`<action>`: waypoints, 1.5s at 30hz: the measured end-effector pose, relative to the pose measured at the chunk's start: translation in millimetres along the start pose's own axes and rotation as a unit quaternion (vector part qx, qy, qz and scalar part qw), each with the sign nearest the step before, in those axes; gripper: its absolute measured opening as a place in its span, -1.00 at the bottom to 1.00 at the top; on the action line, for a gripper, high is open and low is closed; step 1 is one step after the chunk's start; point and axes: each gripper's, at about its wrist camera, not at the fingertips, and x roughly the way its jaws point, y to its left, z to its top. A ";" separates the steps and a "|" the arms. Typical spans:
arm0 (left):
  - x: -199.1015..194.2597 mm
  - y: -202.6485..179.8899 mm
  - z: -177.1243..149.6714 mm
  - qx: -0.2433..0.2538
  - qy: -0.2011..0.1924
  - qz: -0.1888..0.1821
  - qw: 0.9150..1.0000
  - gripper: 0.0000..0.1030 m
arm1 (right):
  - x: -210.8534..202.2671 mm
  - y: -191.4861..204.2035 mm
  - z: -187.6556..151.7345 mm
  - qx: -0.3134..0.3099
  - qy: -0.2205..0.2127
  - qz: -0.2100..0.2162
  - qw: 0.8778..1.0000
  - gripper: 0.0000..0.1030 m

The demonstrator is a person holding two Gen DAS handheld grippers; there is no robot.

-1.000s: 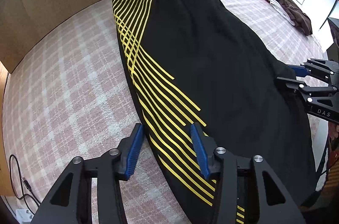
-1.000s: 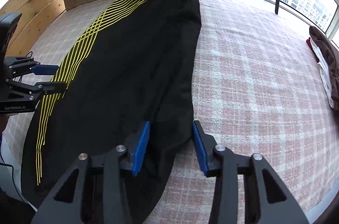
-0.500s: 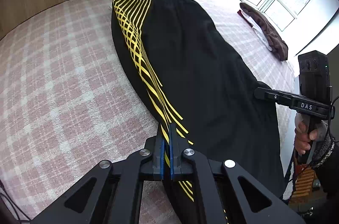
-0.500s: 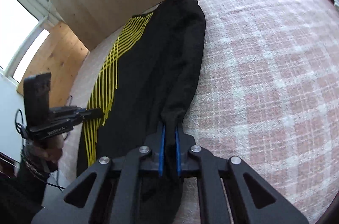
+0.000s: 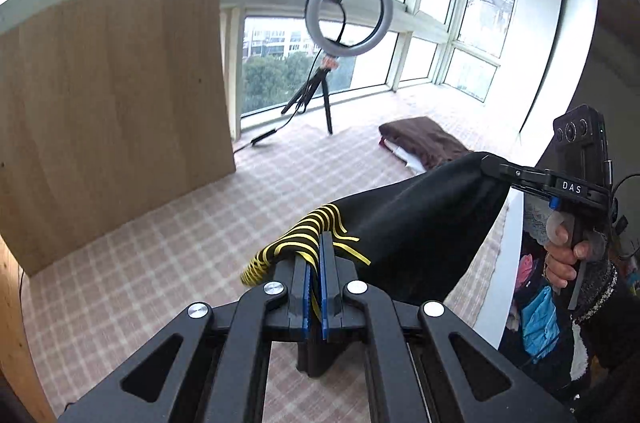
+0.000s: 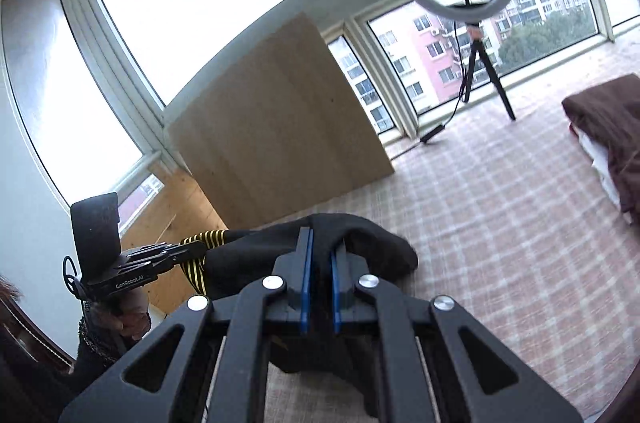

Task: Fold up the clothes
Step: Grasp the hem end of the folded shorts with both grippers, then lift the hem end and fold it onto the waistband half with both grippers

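black fabric of the yellow-striped trousers [image 5: 420,219] hangs lifted above the pink plaid bed [image 5: 160,263], stretched between the left tongs [image 5: 315,255] and the right tongs [image 6: 319,255], both clenched on its edge, so i think both should travel forward level, keeping the edge taut to fold evenly.

Most of the garment [image 5: 420,223] hangs out of sight below both wrist views, so how it drapes or whether it touches the bed [image 5: 160,263] cannot be told. The pinched cloth edge is hidden between the pads of the left gripper [image 5: 315,255] and the right gripper [image 6: 320,263]. The brown pile [image 6: 612,135] is cut off by the right view's edge.
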 end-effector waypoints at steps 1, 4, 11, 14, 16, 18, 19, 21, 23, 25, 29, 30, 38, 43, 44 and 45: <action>-0.5 -12.6 5.6 0.006 -0.007 -0.006 1.000 -0.95 | -14.4 1.3 7.8 -0.003 -0.016 -0.002 1.000 -0.85; 17.8 -58.2 16.3 0.029 -0.015 -0.028 0.999 -0.95 | -72.6 -6.1 24.3 -0.010 -0.065 -0.014 0.998 -0.85; 100.9 -167.6 42.1 0.081 0.005 -0.066 0.994 -0.95 | -170.2 -76.7 54.9 -0.007 -0.114 -0.066 0.991 -0.86; 142.3 -215.8 59.0 0.086 0.009 -0.071 0.994 -0.95 | -200.9 -130.5 71.3 -0.007 -0.120 -0.082 0.989 -0.86; 172.9 -245.5 72.0 0.082 0.012 -0.070 0.994 -0.95 | -219.7 -172.4 84.6 -0.005 -0.118 -0.082 0.990 -0.86; 204.3 -272.4 85.4 0.077 0.016 -0.067 0.995 -0.95 | -233.7 -216.2 100.7 0.000 -0.110 -0.079 0.991 -0.86; 220.0 -283.0 91.9 0.072 0.021 -0.067 0.995 -0.95 | -239.1 -238.1 109.7 0.003 -0.104 -0.077 0.992 -0.86; 248.2 -295.7 105.5 0.061 0.029 -0.061 0.996 -0.95 | -245.9 -279.8 128.8 0.007 -0.089 -0.082 0.993 -0.86; 275.4 -306.0 119.1 0.049 0.036 -0.053 0.997 -0.95 | -246.0 -316.6 149.7 0.014 -0.070 -0.077 0.994 -0.86; 297.1 -308.0 133.4 0.037 0.040 -0.041 0.998 -0.95 | -240.0 -344.1 170.7 0.006 -0.054 -0.072 0.996 -0.86; 337.7 -298.1 161.1 0.024 0.048 -0.013 0.998 -0.95 | -204.7 -386.4 213.0 -0.016 -0.026 -0.057 0.998 -0.86; 348.1 -293.8 167.5 0.024 0.052 -0.003 0.998 -0.95 | -193.0 -396.7 223.1 -0.020 -0.020 -0.055 0.998 -0.86; 517.2 -202.8 183.6 -0.034 0.180 0.096 0.978 -0.77 | -4.7 -521.6 282.3 -0.019 0.130 -0.097 0.987 -0.83; 501.2 -185.8 178.3 -0.034 0.173 0.110 0.978 -0.70 | 20.9 -562.5 283.3 0.043 0.178 -0.107 0.977 -0.74; 492.2 -190.4 180.2 -0.028 0.163 0.108 0.980 -0.70 | 10.1 -557.5 284.7 0.036 0.163 -0.116 0.979 -0.74; 484.2 -197.1 182.6 -0.020 0.151 0.101 0.983 -0.70 | -0.7 -552.3 286.1 0.029 0.148 -0.124 0.981 -0.74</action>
